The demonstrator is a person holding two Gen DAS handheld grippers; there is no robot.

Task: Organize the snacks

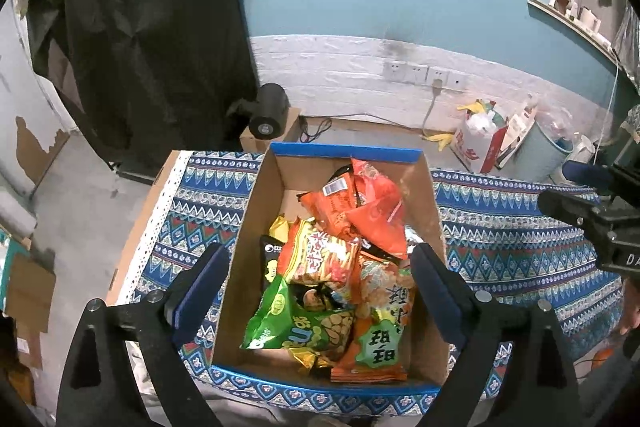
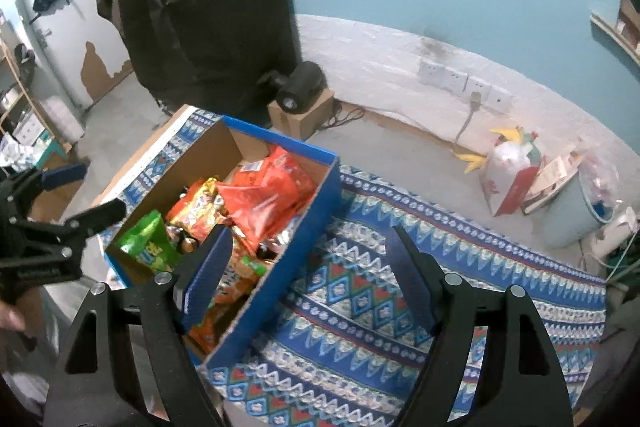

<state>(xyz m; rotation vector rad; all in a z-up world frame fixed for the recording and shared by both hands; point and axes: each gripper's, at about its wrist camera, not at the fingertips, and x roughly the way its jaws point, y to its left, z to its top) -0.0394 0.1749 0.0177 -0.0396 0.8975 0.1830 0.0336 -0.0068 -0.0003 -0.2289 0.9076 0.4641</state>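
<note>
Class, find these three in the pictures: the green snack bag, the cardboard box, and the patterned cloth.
green snack bag [image 1: 296, 323], left wrist view, middle of its front.
cardboard box [image 2: 276, 275], right wrist view, blue outer side wall.
patterned cloth [image 2: 400, 267], right wrist view, bare stretch beside the box.

1 cardboard box with blue edging sits on 1 patterned cloth. Inside lie about 8 snack bags: 2 plain orange-red bags, 1 green bag, 1 black bag, 1 yellow bag; the rest are orange-patterned. 2 grippers show: left gripper, right gripper.
</note>
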